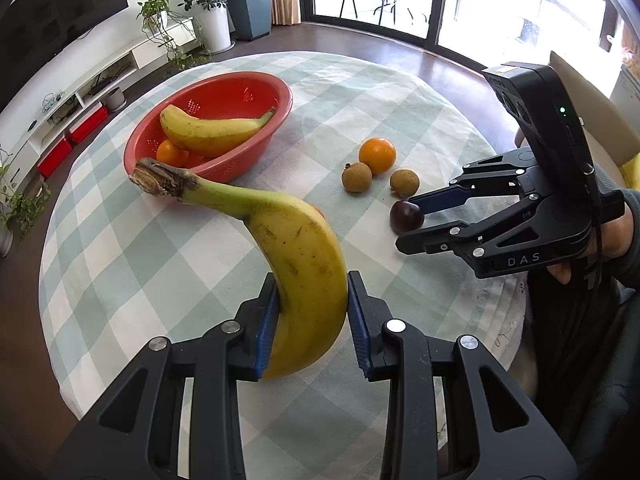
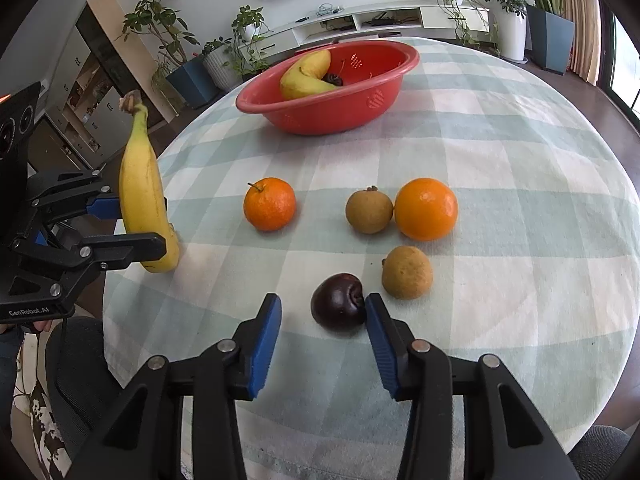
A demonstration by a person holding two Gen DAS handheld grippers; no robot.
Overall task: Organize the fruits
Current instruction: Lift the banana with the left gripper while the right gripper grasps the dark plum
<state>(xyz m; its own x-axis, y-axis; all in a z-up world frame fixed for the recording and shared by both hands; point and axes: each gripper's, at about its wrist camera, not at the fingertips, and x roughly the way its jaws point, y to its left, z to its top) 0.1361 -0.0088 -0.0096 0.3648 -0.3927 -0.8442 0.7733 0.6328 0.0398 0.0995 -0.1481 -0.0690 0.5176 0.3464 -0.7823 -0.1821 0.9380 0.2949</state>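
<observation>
A banana (image 1: pixel 304 264) stood clamped between the blue pads (image 1: pixel 266 332) of the left gripper (image 1: pixel 312 320), its lower half pinched and its brown stem end rising toward the far left, off the cloth at the near left edge of the table (image 2: pixel 520 140). The right gripper (image 2: pixel 322 336) was spread wide around a dark plum (image 2: pixel 339 306) that lay on the cloth; its right pad (image 2: pixel 380 340) touched the plum's side, while the left pad stood well apart from it. Just beyond the plum on the right lay a brown fruit (image 2: pixel 407 272), and farther off a second brown fruit (image 2: pixel 369 212) touched an orange (image 2: pixel 426 208). Another orange (image 2: pixel 270 204) sat alone to the left of these, near the held banana. At the far side of the table stood a red basket (image 2: pixel 360 108), holding a second banana (image 2: pixel 306 76), a small dark fruit beside it, and, in the left wrist view, an orange fruit (image 1: pixel 172 153) tucked under that banana.
</observation>
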